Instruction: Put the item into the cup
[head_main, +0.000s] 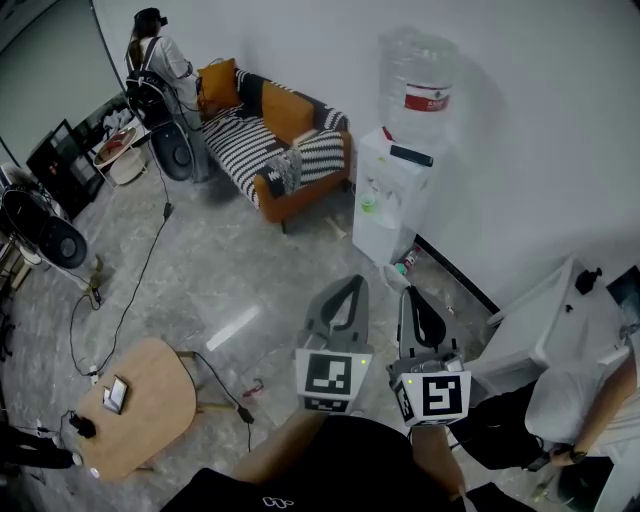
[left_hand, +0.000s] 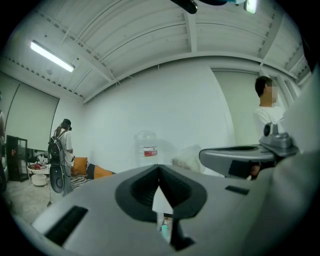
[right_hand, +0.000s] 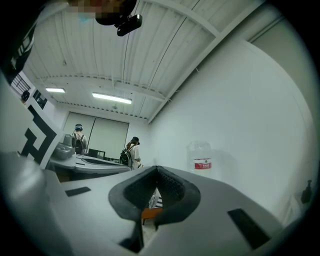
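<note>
While the left gripper (head_main: 345, 290) and right gripper (head_main: 414, 300) are held up side by side, jaws pressed together on nothing, no step is begun. Item and cup are nowhere seen ahead of them, so both must first be located.

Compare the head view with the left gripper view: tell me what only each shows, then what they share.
Only the head view shows the round wooden table. Only the left gripper view shows the ceiling light strip. Both show the water bottle, the striped sofa and a person wearing a backpack.
</note>
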